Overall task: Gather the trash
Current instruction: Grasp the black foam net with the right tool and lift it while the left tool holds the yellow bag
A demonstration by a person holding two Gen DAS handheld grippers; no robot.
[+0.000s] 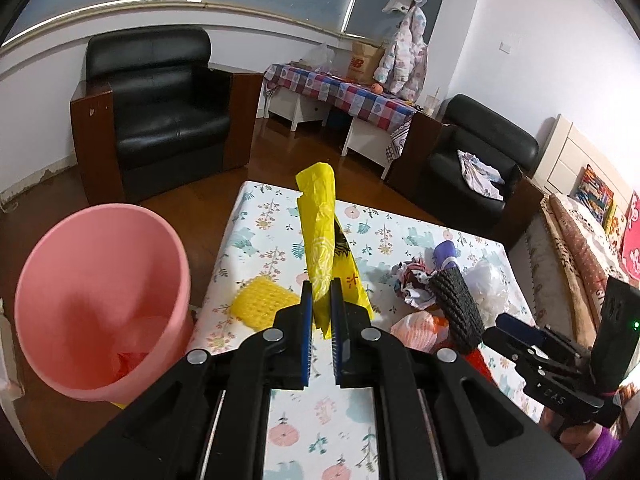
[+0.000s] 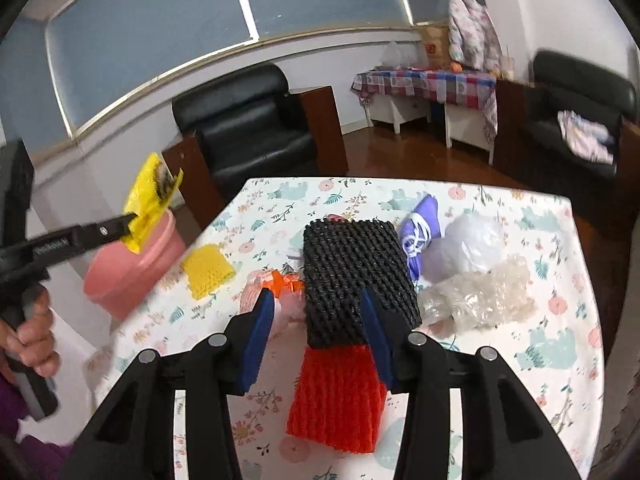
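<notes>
Trash lies scattered across the floral surface [image 2: 532, 360], and part of it is already in your grip. Your left gripper [image 1: 321, 312] has its jaws closed to a narrow gap on a yellow plastic bag [image 1: 320, 220], which stands up from between them — in the right wrist view that same bag [image 2: 152, 196] hangs above the pink bin [image 1: 100, 300]. The bin sits off the surface's left edge, tilted toward you, with something red showing at its bottom.

Your right gripper [image 2: 320, 328] has its jaws spread wide, one on either side of a black foam net [image 2: 356, 276]; whether either jaw touches it you cannot tell. A red foam net [image 2: 340, 396] lies just in front of the black one, at its near end. A yellow foam net [image 2: 206, 270] rests near the left edge. Beside the black net lie an orange-and-white wrapper [image 2: 276, 284] on its left and a purple wrapper [image 2: 420, 232] on its right. Further right sit a clear plastic bag [image 2: 472, 248] and a crumpled piece of bubble wrap [image 2: 480, 296], touching each other.
</notes>
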